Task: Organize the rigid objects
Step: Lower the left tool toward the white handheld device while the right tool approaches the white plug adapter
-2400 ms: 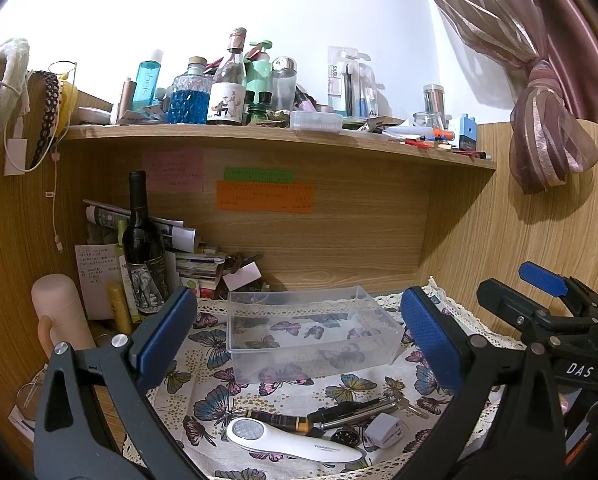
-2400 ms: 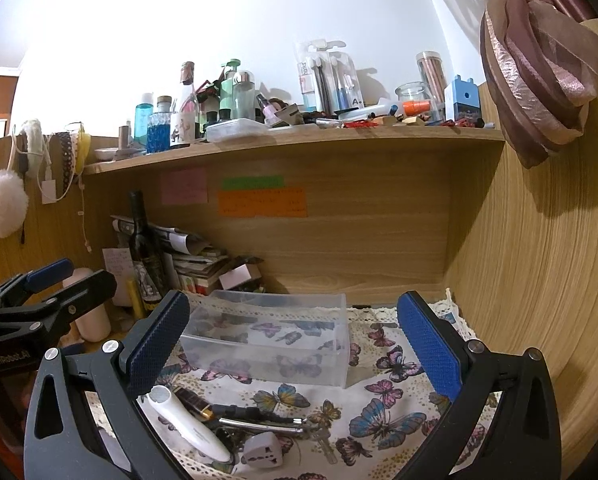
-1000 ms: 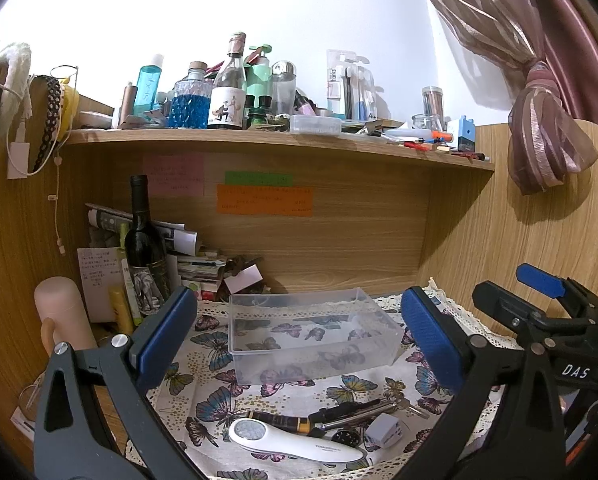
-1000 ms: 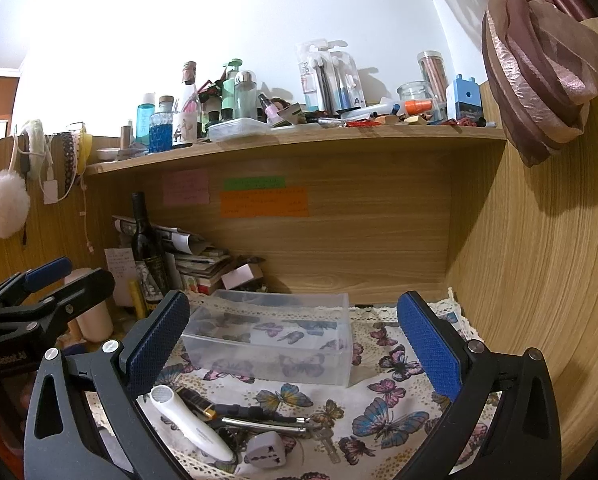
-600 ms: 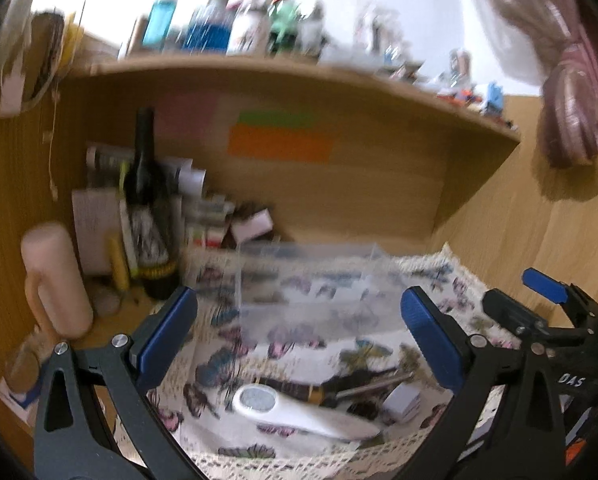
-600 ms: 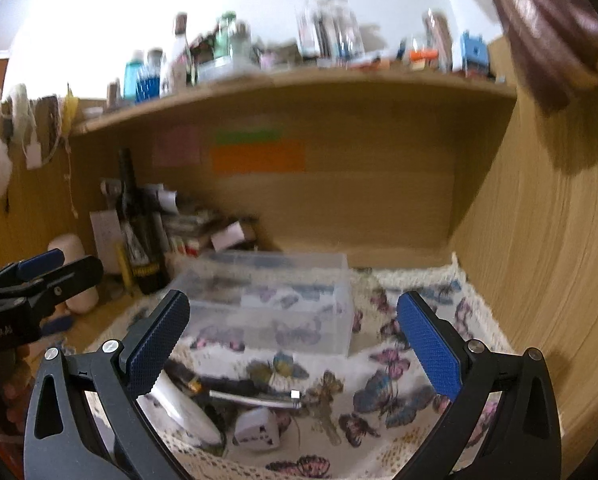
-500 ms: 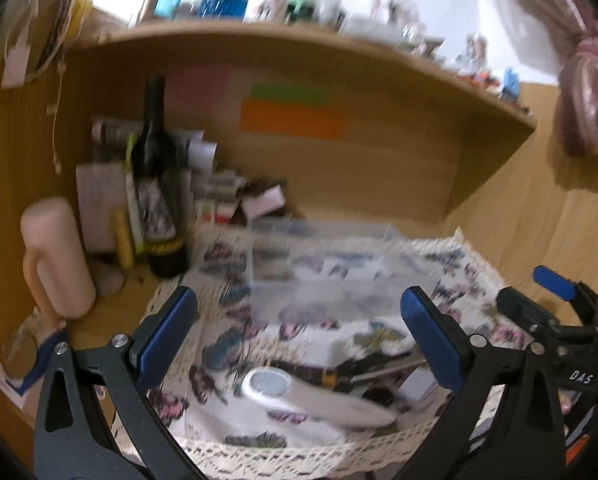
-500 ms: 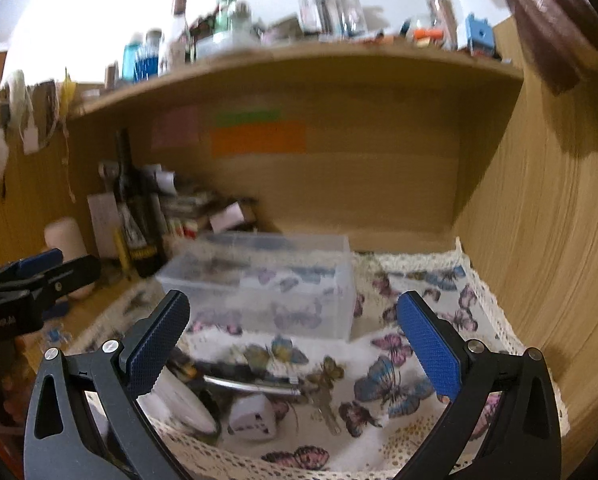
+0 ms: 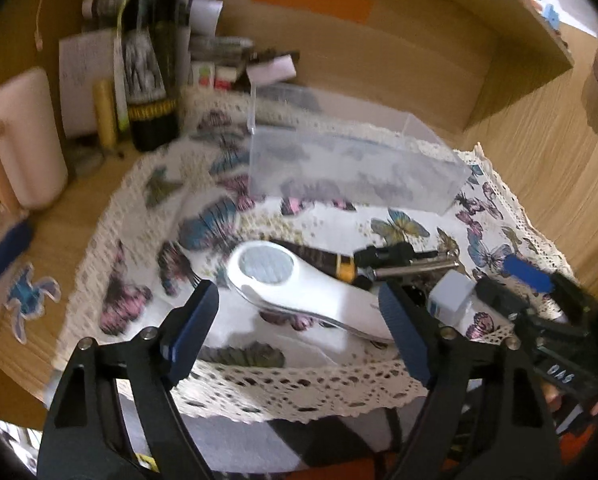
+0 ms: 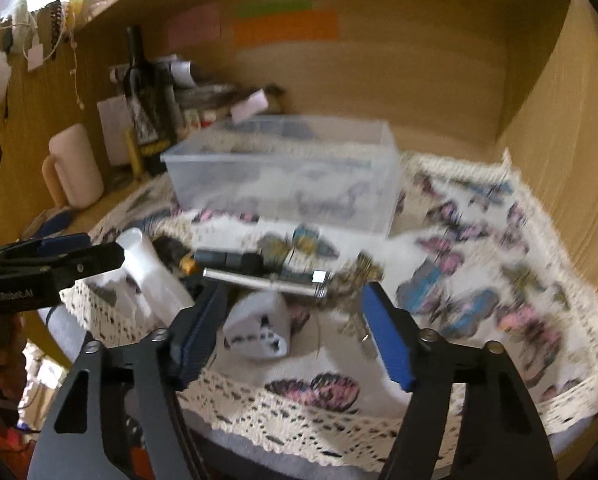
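the left gripper [image 9: 299, 316] is spread wide and empty, straddling the white handheld device [image 9: 299, 284] on the near part of the butterfly cloth [image 9: 147, 240]. the right gripper [image 10: 291, 316], equally wide and empty, hovers over the white plug adapter [image 10: 259, 332]. both look light, stiff and smooth; take the device across its narrower handle. the clear box [image 9: 351, 172] sits farther back on the worktop.
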{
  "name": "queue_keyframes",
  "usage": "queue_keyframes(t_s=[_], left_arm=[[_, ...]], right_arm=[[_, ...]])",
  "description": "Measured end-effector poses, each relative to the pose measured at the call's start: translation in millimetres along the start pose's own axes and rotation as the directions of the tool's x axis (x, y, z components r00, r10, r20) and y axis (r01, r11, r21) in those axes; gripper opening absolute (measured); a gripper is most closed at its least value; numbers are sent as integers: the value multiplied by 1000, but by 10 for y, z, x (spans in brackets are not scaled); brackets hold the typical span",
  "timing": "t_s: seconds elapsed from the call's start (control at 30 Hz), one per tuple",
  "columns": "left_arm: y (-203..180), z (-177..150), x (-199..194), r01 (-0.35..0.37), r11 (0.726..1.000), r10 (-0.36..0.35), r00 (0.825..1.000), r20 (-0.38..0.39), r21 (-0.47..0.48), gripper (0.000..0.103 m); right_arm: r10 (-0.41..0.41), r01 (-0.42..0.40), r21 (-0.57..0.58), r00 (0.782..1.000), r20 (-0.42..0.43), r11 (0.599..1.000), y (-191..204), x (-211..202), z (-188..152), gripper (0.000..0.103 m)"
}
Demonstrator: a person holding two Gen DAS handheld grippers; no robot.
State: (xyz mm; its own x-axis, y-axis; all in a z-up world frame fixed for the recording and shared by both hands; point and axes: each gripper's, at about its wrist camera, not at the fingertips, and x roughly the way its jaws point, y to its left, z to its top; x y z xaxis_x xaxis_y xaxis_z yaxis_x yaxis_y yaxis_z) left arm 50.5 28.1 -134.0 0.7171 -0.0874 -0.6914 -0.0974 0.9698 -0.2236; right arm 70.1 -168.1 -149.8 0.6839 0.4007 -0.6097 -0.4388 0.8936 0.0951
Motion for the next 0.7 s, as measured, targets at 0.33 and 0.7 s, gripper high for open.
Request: queue_keyframes(t_s=[0.33,0.7], left_arm=[[-16,61,394,2,997,-10,995,-101,-77,69],[-39,190,538,7,1000,-8,995,-103,-13,52]], right_arm=[[102,-103,-10,993,-56,995,36,181,-98,58],[157,-157,13,981,-117,988,78,362,-140,47]])
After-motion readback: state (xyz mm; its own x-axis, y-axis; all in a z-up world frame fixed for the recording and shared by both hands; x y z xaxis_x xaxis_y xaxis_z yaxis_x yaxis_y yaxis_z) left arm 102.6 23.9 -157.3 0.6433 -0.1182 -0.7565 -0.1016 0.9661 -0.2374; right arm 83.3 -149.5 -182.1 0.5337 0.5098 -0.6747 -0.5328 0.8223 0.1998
